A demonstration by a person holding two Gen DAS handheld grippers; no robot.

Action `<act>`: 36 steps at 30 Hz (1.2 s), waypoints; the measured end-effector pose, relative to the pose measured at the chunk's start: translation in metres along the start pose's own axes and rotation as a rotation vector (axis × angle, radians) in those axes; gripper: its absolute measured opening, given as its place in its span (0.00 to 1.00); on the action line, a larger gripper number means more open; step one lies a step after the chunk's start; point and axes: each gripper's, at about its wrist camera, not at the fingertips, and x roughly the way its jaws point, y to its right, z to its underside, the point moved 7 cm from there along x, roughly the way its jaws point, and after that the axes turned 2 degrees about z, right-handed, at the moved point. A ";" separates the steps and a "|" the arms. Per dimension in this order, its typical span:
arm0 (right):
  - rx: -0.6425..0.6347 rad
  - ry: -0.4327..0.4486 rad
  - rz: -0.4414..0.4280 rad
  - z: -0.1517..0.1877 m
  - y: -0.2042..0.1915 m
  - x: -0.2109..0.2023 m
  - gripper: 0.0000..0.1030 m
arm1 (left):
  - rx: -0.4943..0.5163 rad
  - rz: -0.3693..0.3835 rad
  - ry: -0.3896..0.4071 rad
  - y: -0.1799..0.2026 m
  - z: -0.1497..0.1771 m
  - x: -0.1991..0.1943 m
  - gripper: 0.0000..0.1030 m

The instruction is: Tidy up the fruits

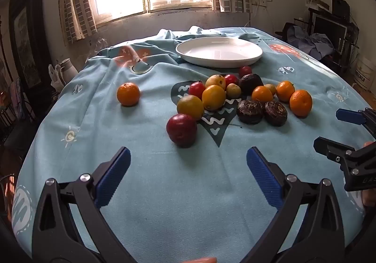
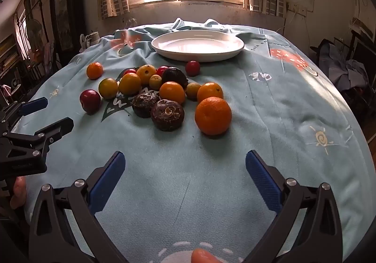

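Several fruits lie in a loose cluster on the blue tablecloth: oranges, yellow and red round fruits, dark brown ones. A red fruit (image 1: 181, 130) lies nearest my left gripper (image 1: 188, 159), which is open and empty just short of it. One orange (image 1: 128, 97) lies apart at the left. A large orange (image 2: 213, 115) lies nearest my right gripper (image 2: 185, 164), which is open and empty. Two dark brown fruits (image 2: 167, 114) lie to that orange's left. An empty white plate (image 1: 256, 51) stands behind the cluster; it also shows in the right wrist view (image 2: 238, 43).
The right gripper shows at the right edge of the left wrist view (image 1: 329, 129); the left gripper shows at the left edge of the right wrist view (image 2: 56, 114). The cloth is rumpled behind the plate. A window and curtains stand beyond the table.
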 end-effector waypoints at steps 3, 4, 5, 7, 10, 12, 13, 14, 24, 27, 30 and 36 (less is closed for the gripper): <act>0.000 0.000 0.002 -0.001 0.001 0.000 0.99 | 0.004 -0.002 0.000 0.000 0.000 0.000 0.98; 0.001 -0.004 0.003 -0.001 0.001 0.000 0.99 | 0.003 -0.002 -0.001 0.000 0.000 0.000 0.98; 0.002 -0.006 0.003 -0.001 0.001 0.000 0.99 | 0.001 -0.002 -0.003 0.000 0.000 0.000 0.98; 0.002 -0.005 0.000 -0.001 0.002 0.002 0.99 | -0.007 -0.005 -0.008 -0.001 0.001 0.000 0.98; 0.001 -0.002 -0.002 0.001 0.000 0.004 0.99 | -0.022 -0.009 -0.016 -0.004 0.002 0.000 0.98; 0.002 -0.007 -0.002 0.002 -0.001 0.004 0.99 | -0.032 -0.006 -0.023 -0.006 0.001 0.006 0.98; 0.002 -0.010 -0.001 0.002 -0.002 0.004 0.99 | -0.039 -0.004 -0.026 -0.008 0.001 0.007 0.98; 0.003 -0.012 -0.001 0.002 -0.001 0.003 0.99 | -0.045 -0.002 -0.027 -0.009 0.001 0.008 0.98; 0.003 -0.026 -0.009 0.004 -0.001 0.004 0.99 | -0.060 0.015 -0.024 -0.012 0.003 0.003 0.98; 0.004 -0.028 -0.013 0.004 -0.001 0.005 0.99 | -0.061 0.013 -0.029 -0.009 0.004 0.006 0.98; 0.004 -0.032 -0.017 0.004 -0.001 0.006 0.99 | -0.062 0.014 -0.030 -0.007 0.005 0.005 0.98; 0.004 -0.034 -0.019 0.004 -0.001 0.006 0.99 | -0.064 0.014 -0.031 -0.008 0.005 0.005 0.98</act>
